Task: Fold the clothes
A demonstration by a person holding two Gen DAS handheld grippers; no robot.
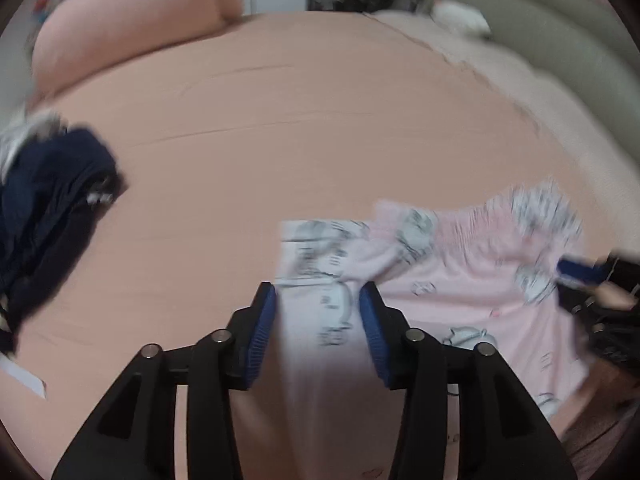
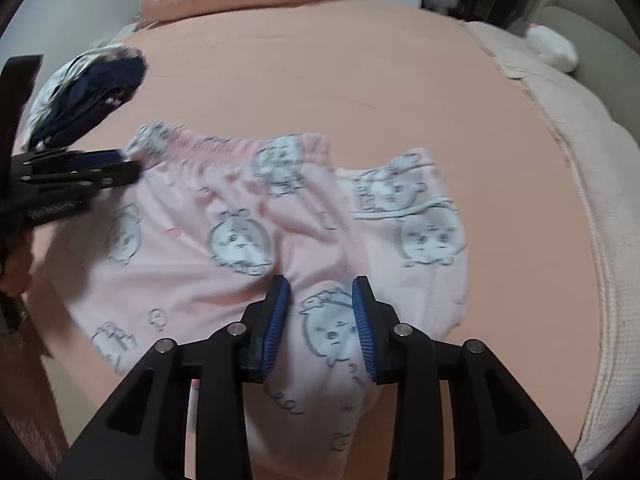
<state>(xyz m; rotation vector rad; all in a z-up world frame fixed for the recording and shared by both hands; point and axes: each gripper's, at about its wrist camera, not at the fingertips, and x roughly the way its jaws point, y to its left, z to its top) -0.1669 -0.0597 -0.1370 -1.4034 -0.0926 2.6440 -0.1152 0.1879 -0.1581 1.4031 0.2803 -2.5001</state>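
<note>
A pair of pale pink fleece trousers printed with grey-outlined cartoon animals (image 2: 240, 240) lies spread across the middle of a salmon-pink bed sheet (image 2: 320, 80), its gathered waistband running along the upper edge of the cloth in the right wrist view. The right gripper (image 2: 322, 300), at the lower centre of that view, has its blue ribbed pads standing apart on either side of a hump of the trousers; cloth fills the gap, but the pads do not clearly press on it, so the grip looks released. In the left wrist view the left gripper (image 1: 318, 300) at the lower centre likewise stands parted over a pale, blurred strip of the same trousers (image 1: 440, 280), with daylight between pads and cloth. Motion blur smears the prints there, and the trousers' lower edge is cut off by the gripper bodies. A crumpled dark navy garment (image 1: 48, 208) sits at the left edge, partly out of frame. A pink pillow (image 1: 132, 20) lies at the upper left, and a white soft object (image 2: 554, 50), too blurred to identify, lies at the upper right.
</note>
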